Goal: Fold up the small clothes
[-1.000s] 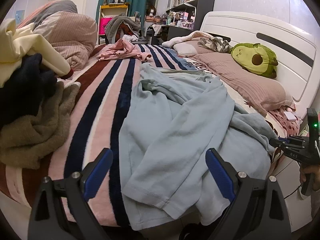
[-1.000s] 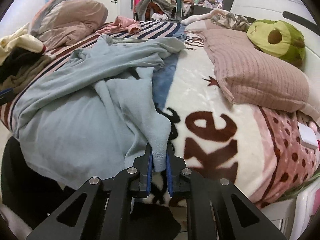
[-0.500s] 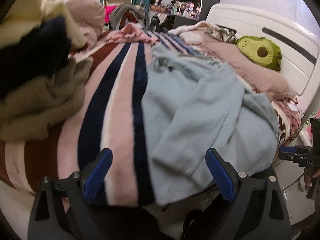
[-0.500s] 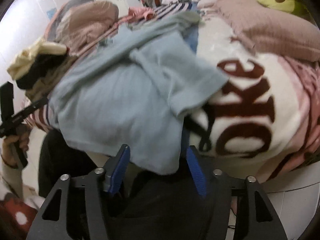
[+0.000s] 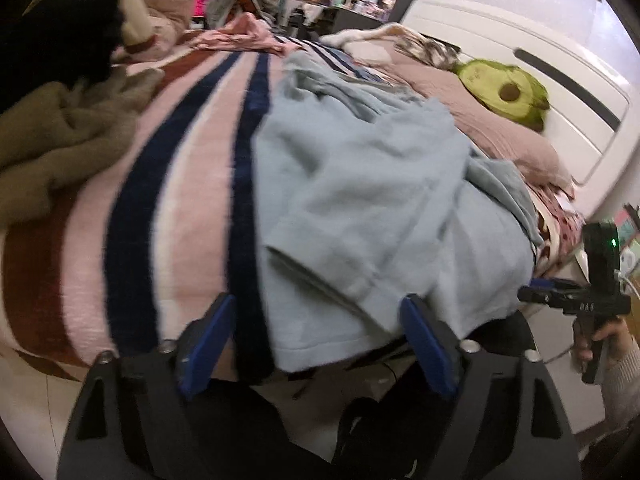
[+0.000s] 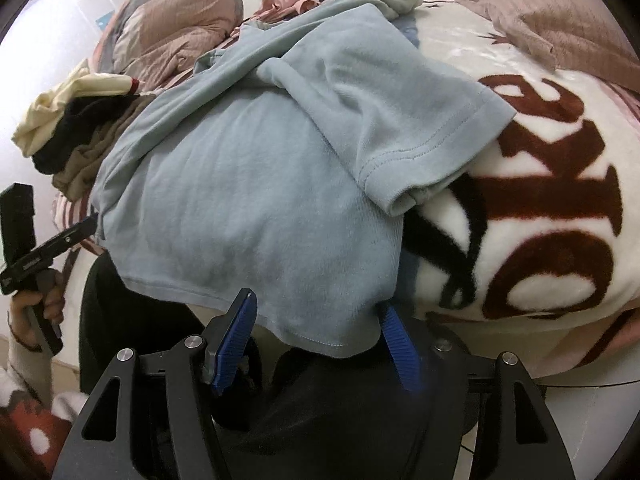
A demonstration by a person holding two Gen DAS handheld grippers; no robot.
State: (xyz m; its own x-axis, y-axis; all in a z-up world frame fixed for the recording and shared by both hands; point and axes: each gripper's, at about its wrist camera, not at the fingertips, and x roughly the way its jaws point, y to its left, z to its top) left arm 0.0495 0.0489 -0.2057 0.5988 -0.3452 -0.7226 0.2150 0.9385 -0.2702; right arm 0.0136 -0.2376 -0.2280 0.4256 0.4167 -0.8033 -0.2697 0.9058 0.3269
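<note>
— Fabric first: where is the pale blue short-sleeved cotton T-shirt (image 6: pixel 248 200) lying?

— It is lying rumpled across the near edge of the bed, on the plush blanket with pink, white, navy and maroon stripes (image 5: pixel 132 208), and its bottom hem is hanging over the bed's edge. In the right wrist view one sleeve is folded over the shirt's body, its stitched cuff lying on the blanket's white part with the dark red lettering.

— What is the left gripper (image 5: pixel 316 344) doing?

— Its blue-padded fingers (image 5: pixel 206 344) are closing, but they are not pressing on anything yet. The shirt's hanging corner is sitting between them, alongside a navy stripe of the blanket.

— And the right gripper (image 6: pixel 316 344)?

— Its fingers (image 6: pixel 234 336) are standing apart, holding nothing. The hem's other corner is hanging between them; the right-side finger is just beside the cloth, and I cannot tell whether it is touching.

— Anything else nearby?

— A heap of olive, black and cream clothes (image 6: pixel 72 132) is lying to the left of the shirt, and a green avocado-shaped plush toy (image 5: pixel 504 96) is resting on a pinkish-brown pillow (image 5: pixel 496 136) by the white headboard.
</note>
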